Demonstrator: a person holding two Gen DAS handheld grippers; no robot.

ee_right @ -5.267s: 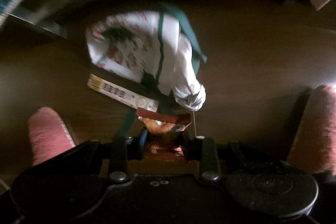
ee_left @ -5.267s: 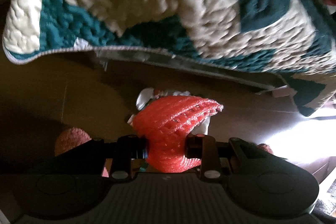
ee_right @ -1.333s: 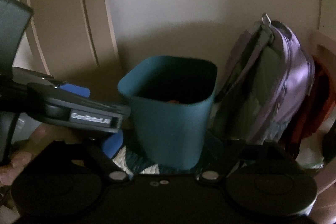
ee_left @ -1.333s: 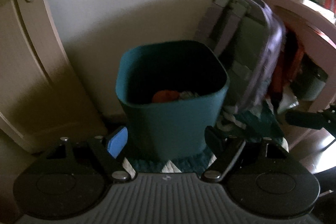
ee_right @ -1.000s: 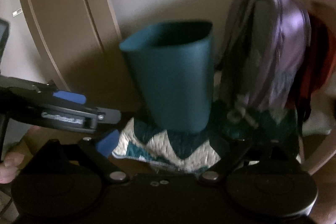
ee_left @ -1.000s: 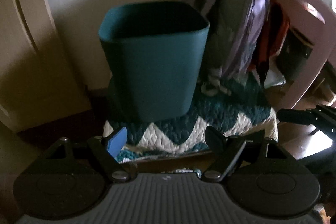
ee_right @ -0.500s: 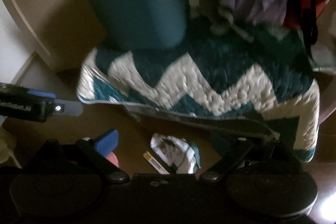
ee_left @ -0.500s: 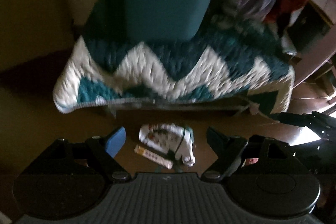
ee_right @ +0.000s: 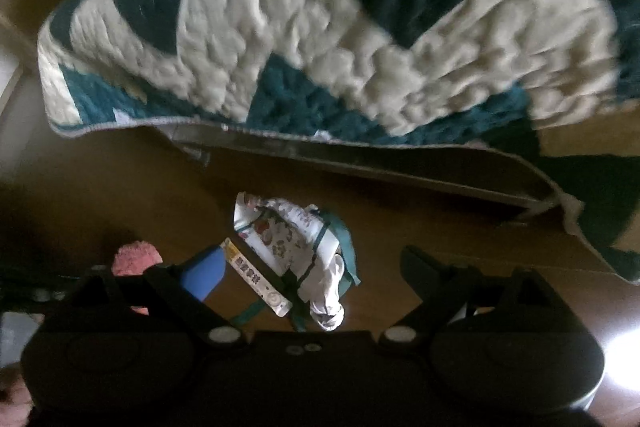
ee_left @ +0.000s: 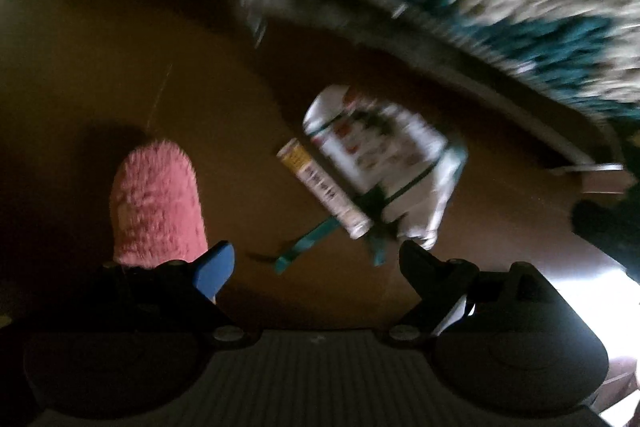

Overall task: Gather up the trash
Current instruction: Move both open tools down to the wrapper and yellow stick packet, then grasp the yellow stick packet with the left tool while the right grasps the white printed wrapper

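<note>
Left claw (ee_left: pixel 316 267) is spread wide with nothing in it, and the right claw (ee_right: pixel 312 275) is just as wide and empty, both aimed down at the brown floor (ee_left: pixel 100 75). Biggest thing around is the teal and cream zigzag rug (ee_right: pixel 320 39) across the top, its edge curled up a bit. Below it on the floor sits the trash: a crumpled white printed bag (ee_left: pixel 372 151) with teal straps, and a small yellow and white wrapper (ee_left: pixel 320 187) lying against its left side, both just ahead of the fingers. A fuzzy pink slipper (ee_left: pixel 154 199) is off to the left. It's all pretty blurry.
</note>
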